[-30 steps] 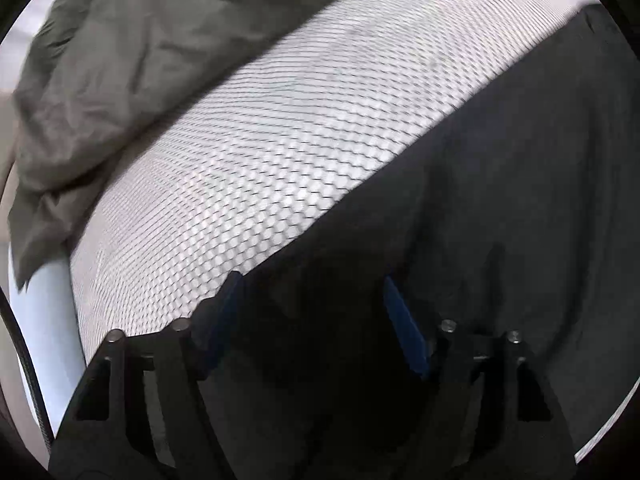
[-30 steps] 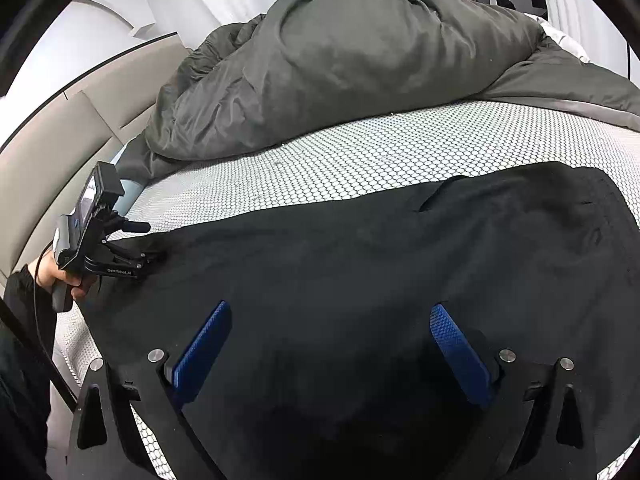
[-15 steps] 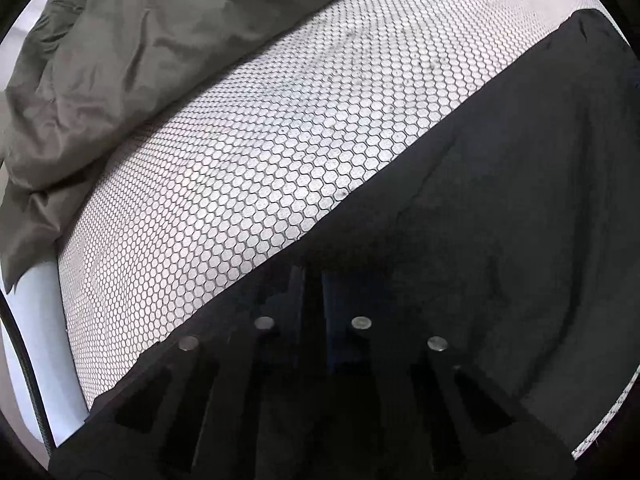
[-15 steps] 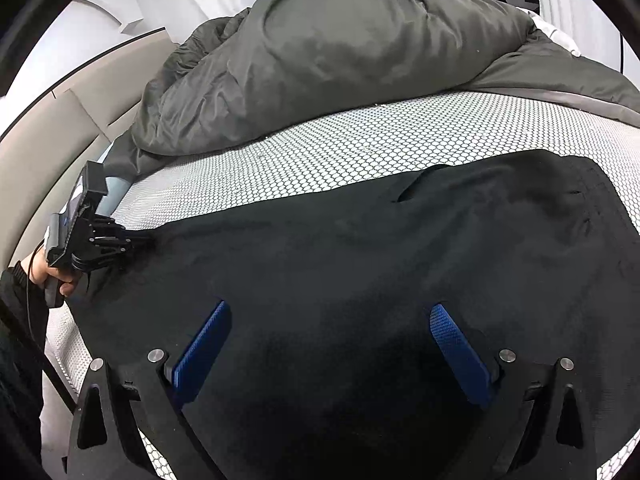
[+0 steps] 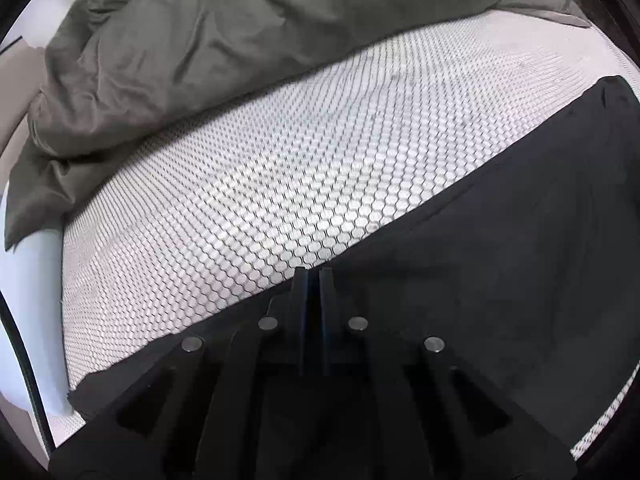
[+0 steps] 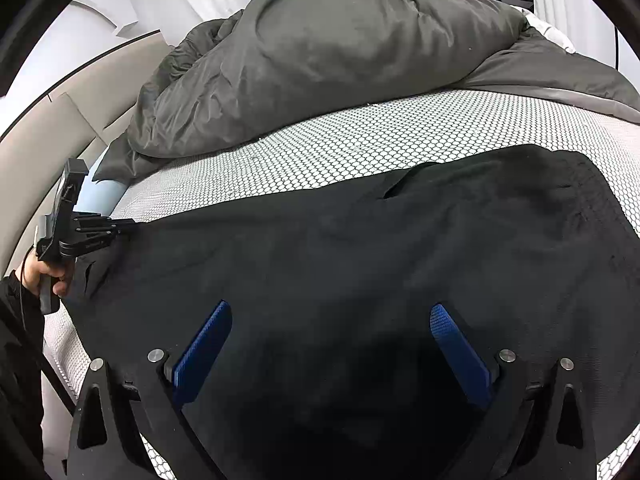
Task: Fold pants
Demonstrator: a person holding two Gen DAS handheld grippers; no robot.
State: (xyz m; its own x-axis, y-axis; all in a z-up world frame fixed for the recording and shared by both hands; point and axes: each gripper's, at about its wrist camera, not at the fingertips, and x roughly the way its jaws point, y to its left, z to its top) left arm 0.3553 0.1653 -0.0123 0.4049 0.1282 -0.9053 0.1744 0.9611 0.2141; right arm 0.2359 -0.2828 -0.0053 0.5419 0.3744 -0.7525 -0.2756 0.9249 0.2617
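Where left tongs (image 5: 313, 280) pinch pants (image 6: 360, 264), fabric between is hidden.

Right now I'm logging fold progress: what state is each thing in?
Black pants: spread flat on the mattress, unfolded.
Left gripper: jaws shut on the pants' edge.
Right gripper: jaws open over the pants.
Grey duvet: bunched up behind.
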